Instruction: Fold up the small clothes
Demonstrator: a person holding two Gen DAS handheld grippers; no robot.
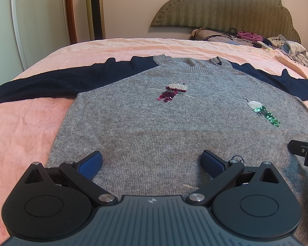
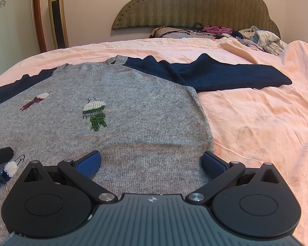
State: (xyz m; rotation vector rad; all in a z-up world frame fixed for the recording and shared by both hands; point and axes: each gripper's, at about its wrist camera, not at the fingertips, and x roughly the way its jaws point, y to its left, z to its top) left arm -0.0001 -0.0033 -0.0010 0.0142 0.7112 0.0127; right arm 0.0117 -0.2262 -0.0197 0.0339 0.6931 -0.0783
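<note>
While the sweater (image 1: 154, 123) is lying flat, face up, across the middle of both frames on the pink sheet (image 1: 20, 127), each camera is catching only part of it. The left view is showing the whole neckline at upper centre and the left sleeve (image 1: 51, 84) stretching to the left edge, while the other sleeve is running out of frame at the right. The right view is showing the right sleeve (image 2: 225, 75) in full, reaching its cuff at centre right, and the sweater's side edge meeting the sheet.

The left gripper (image 1: 152, 163) is sitting at the bottom centre of its frame over the hem area, its blue pads (image 1: 91, 165) spread wide apart and holding nothing. The right gripper (image 2: 152, 163) is posed the same way in its own frame, wide apart and empty, one pad over the knit and the other near the sweater's edge.

A red sequin figure (image 1: 172, 92) and a green one (image 1: 264, 112) are appearing in both views. A blue one (image 2: 4, 174) is showing only at the lower left of the right view, partly cut off by the gripper body.

The hem is hiding beneath both grippers. The clothes pile (image 2: 262, 39) by the headboard (image 2: 195, 6) at upper right is too jumbled to sort out.
</note>
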